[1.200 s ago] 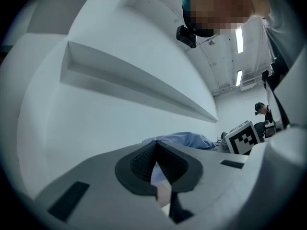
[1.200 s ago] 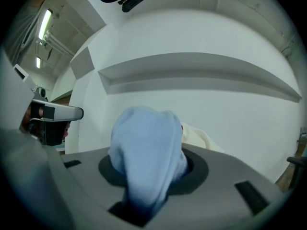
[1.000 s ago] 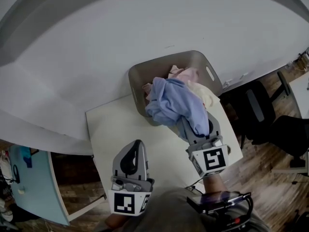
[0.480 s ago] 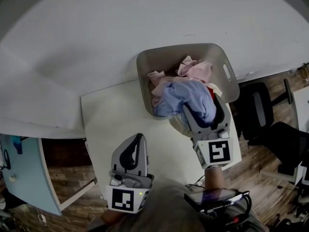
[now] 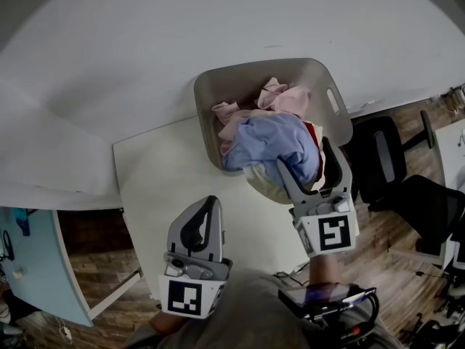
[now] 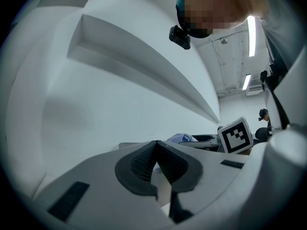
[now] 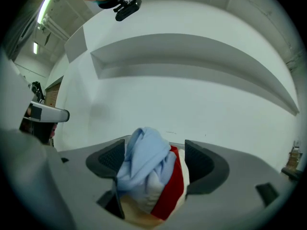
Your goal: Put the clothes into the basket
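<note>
The blue garment [image 5: 270, 138] lies on top of the heap in the basket [image 5: 240, 84], hanging over its near rim with red and cream cloth under it. Pink clothes [image 5: 287, 99] lie further in. The basket stands at the far right corner of the surface [image 5: 160, 177]. The right hand-held gripper [image 5: 305, 157] is at the near rim, jaws opening, the blue bundle between them and brushing one pad, the other pad clear. The left hand-held gripper [image 5: 210, 202] is over the near surface, jaws together, holding nothing.
</note>
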A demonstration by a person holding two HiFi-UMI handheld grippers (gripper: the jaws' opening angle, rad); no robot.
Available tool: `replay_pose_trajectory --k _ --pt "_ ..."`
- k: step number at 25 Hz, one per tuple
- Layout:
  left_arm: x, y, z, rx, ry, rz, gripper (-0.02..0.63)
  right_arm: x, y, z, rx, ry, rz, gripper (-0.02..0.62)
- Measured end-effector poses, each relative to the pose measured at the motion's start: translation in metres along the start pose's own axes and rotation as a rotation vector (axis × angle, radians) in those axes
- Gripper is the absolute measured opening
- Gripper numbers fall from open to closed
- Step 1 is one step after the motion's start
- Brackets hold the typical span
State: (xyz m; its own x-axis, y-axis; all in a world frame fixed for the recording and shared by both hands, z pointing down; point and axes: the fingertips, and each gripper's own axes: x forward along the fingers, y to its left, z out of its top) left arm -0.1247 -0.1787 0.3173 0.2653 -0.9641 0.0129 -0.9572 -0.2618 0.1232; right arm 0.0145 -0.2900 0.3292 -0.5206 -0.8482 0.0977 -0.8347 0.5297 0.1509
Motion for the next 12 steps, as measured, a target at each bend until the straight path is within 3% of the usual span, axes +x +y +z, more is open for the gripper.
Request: replay_pose_trajectory --k 12 --pt "-0.011 -0.042 0.007 0.052 -0.001 -0.069 0.008 -0.056 -0.006 -0.022 0.024 0.017 -0.034 0.376"
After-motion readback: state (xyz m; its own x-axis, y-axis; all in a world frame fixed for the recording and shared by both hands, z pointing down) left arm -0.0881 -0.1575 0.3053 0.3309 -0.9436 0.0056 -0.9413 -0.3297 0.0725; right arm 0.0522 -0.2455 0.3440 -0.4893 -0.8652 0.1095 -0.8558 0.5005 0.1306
